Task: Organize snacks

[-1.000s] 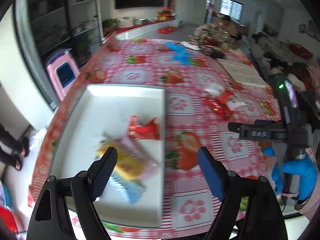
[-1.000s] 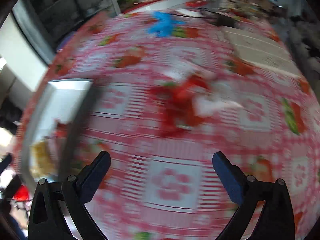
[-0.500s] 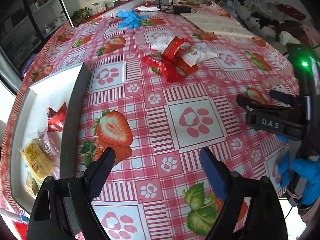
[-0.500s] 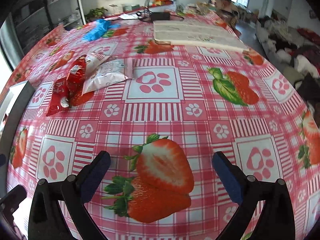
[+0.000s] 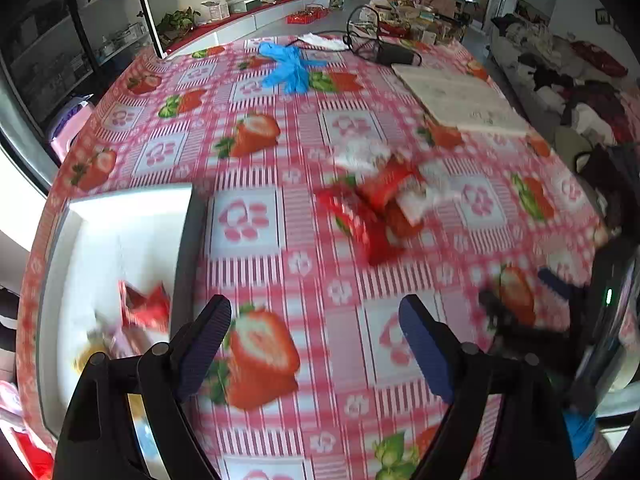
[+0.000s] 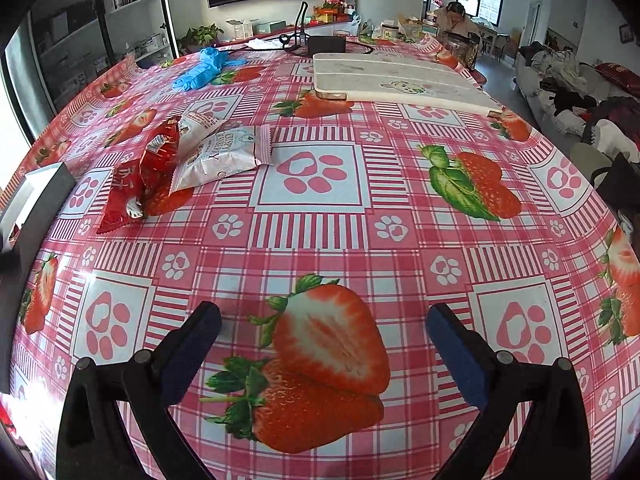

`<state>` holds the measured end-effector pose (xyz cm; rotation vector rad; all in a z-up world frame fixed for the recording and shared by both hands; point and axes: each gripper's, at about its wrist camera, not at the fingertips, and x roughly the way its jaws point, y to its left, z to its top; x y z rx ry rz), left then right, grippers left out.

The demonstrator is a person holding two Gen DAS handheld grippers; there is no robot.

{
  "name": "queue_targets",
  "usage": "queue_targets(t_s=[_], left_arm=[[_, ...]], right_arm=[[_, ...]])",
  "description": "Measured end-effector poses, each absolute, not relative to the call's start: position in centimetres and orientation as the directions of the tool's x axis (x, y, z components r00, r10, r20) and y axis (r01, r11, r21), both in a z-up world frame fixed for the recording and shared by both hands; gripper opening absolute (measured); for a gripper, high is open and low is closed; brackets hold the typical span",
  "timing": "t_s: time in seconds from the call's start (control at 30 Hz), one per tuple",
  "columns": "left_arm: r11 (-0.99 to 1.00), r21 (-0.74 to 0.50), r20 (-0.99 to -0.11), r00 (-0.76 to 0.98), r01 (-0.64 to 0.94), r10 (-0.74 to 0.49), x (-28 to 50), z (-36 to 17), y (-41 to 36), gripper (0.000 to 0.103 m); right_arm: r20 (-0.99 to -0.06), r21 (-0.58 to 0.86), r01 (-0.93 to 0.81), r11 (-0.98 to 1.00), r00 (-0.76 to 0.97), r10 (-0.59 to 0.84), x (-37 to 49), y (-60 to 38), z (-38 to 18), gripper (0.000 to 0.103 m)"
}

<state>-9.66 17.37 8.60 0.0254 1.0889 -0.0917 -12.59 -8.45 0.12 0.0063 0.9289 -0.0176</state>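
Note:
A pile of snack packets lies on the strawberry tablecloth: red packets and a white packet, blurred in the left wrist view. A white tray at the left holds a red packet and a yellow one. My left gripper is open and empty above the cloth, right of the tray. My right gripper is open and empty, well short of the pile. It shows blurred in the left wrist view.
Blue gloves lie at the far side. White flat boards lie at the far right, with a black box and cables behind them. The tray's corner shows at the left edge. Shelves and a sofa surround the table.
My left gripper has swung back and left, so the tray fills more of its view. My right gripper has held nearly still, with the pile staying at its far left.

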Motion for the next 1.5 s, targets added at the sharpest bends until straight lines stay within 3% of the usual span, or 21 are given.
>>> queue_targets(t_s=[0.23, 0.3, 0.37, 0.47, 0.63, 0.73, 0.8, 0.83, 0.9, 0.93, 0.97, 1.03, 1.23, 1.27, 1.3, 1.37, 1.4, 1.5], left_arm=[[0.994, -0.09, -0.919, 0.38, 0.053, -0.104, -3.7, 6.6, 17.4, 0.088], [0.993, -0.119, -0.927, 0.356, 0.016, -0.117, -3.0, 5.5, 17.3, 0.088], [0.989, -0.146, -0.933, 0.336, -0.016, -0.132, -2.5, 4.5, 17.1, 0.088], [0.989, -0.139, -0.94, 0.322, -0.051, -0.115, -1.8, 3.3, 16.5, 0.088], [0.996, -0.073, -0.946, 0.319, -0.045, -0.055, -1.3, 1.8, 15.4, 0.089], [0.998, -0.046, -0.938, 0.347, -0.048, -0.027, -1.2, 1.5, 15.2, 0.09], [0.999, 0.003, -0.936, 0.351, -0.035, 0.015, -1.1, 1.2, 14.8, 0.088], [1.0, -0.004, -0.931, 0.365, -0.027, 0.006, -1.3, 1.3, 14.8, 0.081], [1.0, -0.002, -0.92, 0.391, 0.008, -0.005, -1.9, 1.7, 14.7, 0.064], [1.0, 0.002, -0.915, 0.403, 0.025, -0.008, -2.2, 1.9, 14.6, 0.042], [0.999, 0.005, -0.913, 0.408, 0.04, -0.012, -2.7, 2.0, 14.6, 0.028], [0.997, 0.0, -0.912, 0.41, 0.073, -0.03, -3.8, 2.1, 14.6, 0.025], [0.99, -0.024, -0.918, 0.389, 0.138, -0.077, -10.1, 2.2, 15.2, 0.026], [0.99, -0.038, -0.921, 0.38, 0.138, -0.089, -11.0, 2.2, 15.4, 0.033], [0.99, -0.048, -0.923, 0.372, 0.135, -0.096, -11.5, 2.3, 15.8, 0.04], [0.991, -0.055, -0.917, 0.386, 0.122, -0.099, -12.1, 2.8, 16.3, 0.076], [0.992, -0.054, -0.909, 0.405, 0.114, -0.096, -12.3, 3.2, 16.6, 0.081], [0.994, -0.04, -0.9, 0.429, 0.1, -0.079, -12.1, 3.9, 17.0, 0.082]], right_arm=[[-0.846, 0.003, -0.009, 1.0, 0.532, 0.008, -11.6, -8.6, 0.5, 0.103], [-0.863, 0.087, -0.01, 0.996, 0.498, 0.08, -10.4, -9.3, 1.1, 0.103], [-0.84, 0.259, 0.032, 0.965, 0.501, 0.209, -8.2, -10.6, 2.4, 0.103], [-0.834, 0.329, 0.081, 0.941, 0.492, 0.249, -4.3, -10.8, 3.6, 0.103], [-0.875, 0.3, 0.091, 0.95, 0.424, 0.235, 1.7, -8.4, 2.8, 0.103], [-0.897, 0.206, 0.065, 0.976, 0.411, 0.162, 3.6, -6.4, 2.1, 0.103], [-0.905, 0.142, 0.024, 0.99, 0.407, 0.12, 3.9, -4.9, 1.9, 0.094], [-0.907, 0.101, 0.008, 0.995, 0.411, 0.089, 3.7, -4.4, 1.8, 0.089], [-0.899, 0.085, -0.041, 0.996, 0.429, 0.094, 3.0, -3.8, 2.0, 0.058], [-0.899, 0.09, -0.068, 0.994, 0.424, 0.111, 2.3, -3.6, 2.2, 0.054], [-0.901, 0.094, -0.077, 0.993, 0.417, 0.117, 1.9, -3.6, 2.2, 0.054], [-0.903, 0.098, -0.109, 0.989, 0.408, 0.134, 0.1, -4.1, 2.1, 0.054], [-0.92, 0.096, -0.167, 0.981, 0.361, 0.151, -6.2, -7.0, 1.9, 0.054], [-0.922, 0.107, -0.175, 0.979, 0.35, 0.163, -7.2, -7.7, 2.0, 0.058], [-0.925, 0.113, -0.169, 0.979, 0.342, 0.166, -7.5, -8.1, 1.9, 0.075], [-0.923, 0.108, -0.093, 0.99, 0.362, 0.134, -8.4, -10.0, 2.5, 0.101], [-0.915, 0.114, -0.054, 0.992, 0.384, 0.126, -8.8, -10.8, 3.0, 0.102], [-0.904, 0.221, 0.097, 0.97, 0.394, 0.167, -9.6, -13.2, 3.6, 0.102]])
